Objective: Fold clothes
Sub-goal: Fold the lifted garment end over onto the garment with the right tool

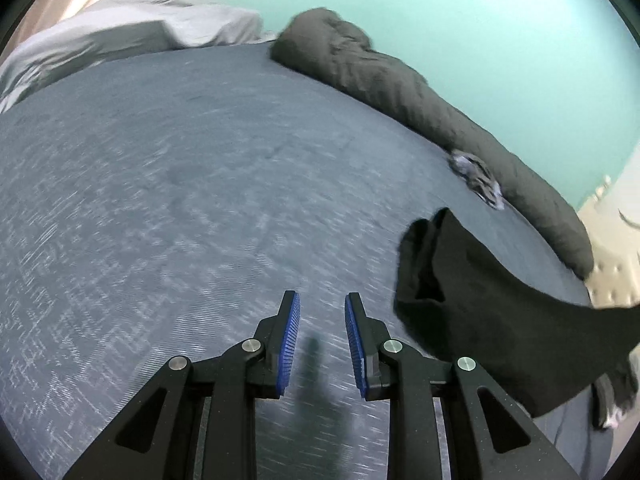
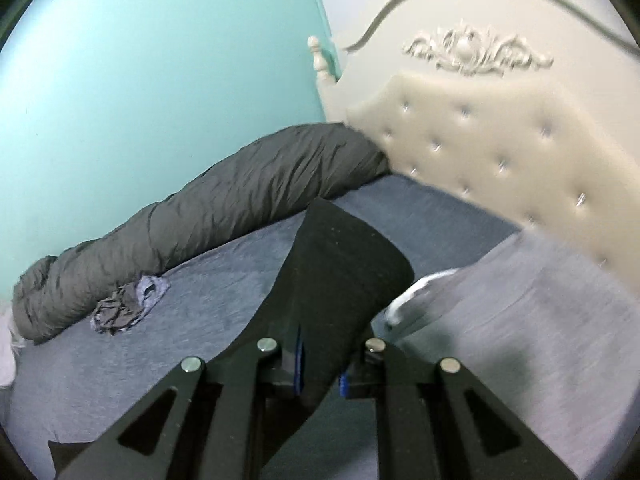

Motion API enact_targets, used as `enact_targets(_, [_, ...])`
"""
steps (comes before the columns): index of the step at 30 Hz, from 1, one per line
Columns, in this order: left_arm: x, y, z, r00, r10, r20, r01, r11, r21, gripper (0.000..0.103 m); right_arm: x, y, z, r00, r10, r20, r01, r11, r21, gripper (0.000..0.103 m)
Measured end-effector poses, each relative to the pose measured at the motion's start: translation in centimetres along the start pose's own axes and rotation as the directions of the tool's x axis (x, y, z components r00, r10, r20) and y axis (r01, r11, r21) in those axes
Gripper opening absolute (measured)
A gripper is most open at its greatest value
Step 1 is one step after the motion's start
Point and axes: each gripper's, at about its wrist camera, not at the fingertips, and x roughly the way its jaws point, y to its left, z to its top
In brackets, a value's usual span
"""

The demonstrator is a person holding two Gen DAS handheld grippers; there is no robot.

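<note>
Holding one soft black cloth garment [image 2: 340,272] up over the blue bed sheet [image 1: 180,200], the right gripper [image 2: 320,364] is clamped on it. The left gripper [image 1: 322,340] hangs apart, empty, beside that garment.

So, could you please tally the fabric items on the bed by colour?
Black: 1, the black garment clamped in the right gripper.
Dark grey: 1, the rolled duvet.
Grey-lilac: 1, the crumpled cloth.
Light grey: 1, the folded bedding.
Total: 4.
</note>
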Motion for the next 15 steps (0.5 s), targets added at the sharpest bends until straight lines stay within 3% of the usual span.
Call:
enact_targets(5, [0.4,-2.5,-0.7,0.998,-0.047,-0.031,0.049,0.997,0.052,0.026,-1.7,2.1,-0.1,0.997,0.066,-0.029,-0.067,0.996,-0.060,0.012])
enact_targets(15, [0.3,-4.5,-1.8,0.996,-0.076,-0.055,0.082,0.989,0.119,0.028,-4.5,17.1,-5.1,0.954,0.259,-0.148,-0.289,0.928,-0.237,0.012])
